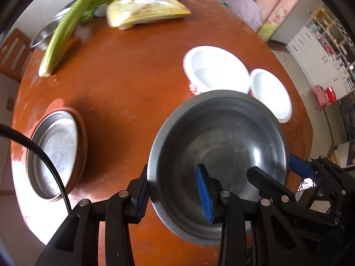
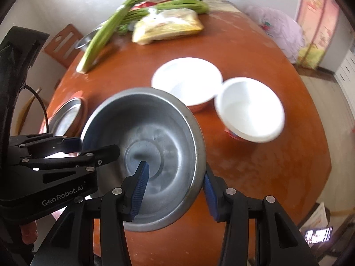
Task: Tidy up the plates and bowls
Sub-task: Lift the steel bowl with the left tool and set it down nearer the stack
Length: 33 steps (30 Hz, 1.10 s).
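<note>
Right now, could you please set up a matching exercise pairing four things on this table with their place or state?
Things:
1. steel bowl
2. metal plate
3. celery stalk
4. two white bowls

Places or states:
A. lying beside the yellow packet at the far end
B. side by side beyond the steel bowl
C. rim gripped by both the left hand-held gripper and right hand-held gripper
D. resting in a brown dish

Pairs: 1-C, 2-D, 3-A, 4-B
</note>
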Each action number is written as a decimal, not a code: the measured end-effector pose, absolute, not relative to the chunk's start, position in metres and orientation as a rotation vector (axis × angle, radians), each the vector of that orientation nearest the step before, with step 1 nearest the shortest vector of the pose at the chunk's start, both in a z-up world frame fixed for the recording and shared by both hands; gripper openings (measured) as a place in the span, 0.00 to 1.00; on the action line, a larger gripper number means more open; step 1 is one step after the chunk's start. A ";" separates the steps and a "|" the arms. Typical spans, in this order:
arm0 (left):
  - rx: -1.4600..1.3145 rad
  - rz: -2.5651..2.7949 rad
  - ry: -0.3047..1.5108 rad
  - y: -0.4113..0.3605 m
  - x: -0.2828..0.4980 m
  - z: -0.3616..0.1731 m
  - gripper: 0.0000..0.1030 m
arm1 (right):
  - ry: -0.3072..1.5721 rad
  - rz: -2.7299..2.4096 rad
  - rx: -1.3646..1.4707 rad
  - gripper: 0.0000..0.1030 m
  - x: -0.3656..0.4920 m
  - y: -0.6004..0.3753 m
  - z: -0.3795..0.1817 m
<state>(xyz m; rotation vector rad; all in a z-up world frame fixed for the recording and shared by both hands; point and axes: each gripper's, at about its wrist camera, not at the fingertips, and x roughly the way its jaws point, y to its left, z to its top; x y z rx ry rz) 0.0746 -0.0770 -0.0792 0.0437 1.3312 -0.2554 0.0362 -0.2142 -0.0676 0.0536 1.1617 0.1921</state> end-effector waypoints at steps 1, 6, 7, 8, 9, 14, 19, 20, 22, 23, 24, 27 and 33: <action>0.036 -0.246 1.333 -0.073 0.078 -0.081 0.38 | 1.163 0.201 0.046 0.49 0.039 -0.210 -0.068; 0.011 -0.215 1.351 -0.058 0.083 -0.091 0.38 | 1.177 0.243 0.017 0.49 0.049 -0.190 -0.076; 0.007 -0.210 1.355 -0.056 0.083 -0.093 0.38 | 1.183 0.247 0.015 0.49 0.050 -0.188 -0.078; 0.005 -0.207 1.361 -0.056 0.084 -0.097 0.38 | 1.188 0.251 0.014 0.49 0.052 -0.187 -0.081; 0.002 -0.205 1.366 -0.053 0.085 -0.101 0.38 | 1.192 0.253 0.012 0.49 0.053 -0.186 -0.083; -0.003 -0.197 1.390 -0.052 0.092 -0.112 0.38 | 1.217 0.262 0.004 0.49 0.059 -0.185 -0.096; 0.001 -0.194 1.411 -0.055 0.095 -0.119 0.38 | 1.240 0.261 0.002 0.49 0.064 -0.185 -0.107; 0.004 -0.193 1.413 -0.056 0.091 -0.118 0.38 | 1.246 0.260 0.003 0.49 0.065 -0.185 -0.109; 0.013 -0.189 1.418 -0.058 0.090 -0.121 0.38 | 1.253 0.258 0.000 0.49 0.066 -0.185 -0.112; 0.016 -0.188 1.418 -0.058 0.090 -0.122 0.38 | 1.256 0.259 0.002 0.49 0.067 -0.186 -0.114; 0.019 -0.189 1.420 -0.060 0.090 -0.123 0.38 | 1.258 0.259 0.005 0.49 0.067 -0.186 -0.115; 0.033 -0.186 1.420 -0.063 0.088 -0.127 0.38 | 1.262 0.259 0.009 0.49 0.068 -0.187 -0.117; 0.053 -0.187 1.420 -0.072 0.090 -0.131 0.38 | 1.271 0.261 0.032 0.49 0.067 -0.189 -0.120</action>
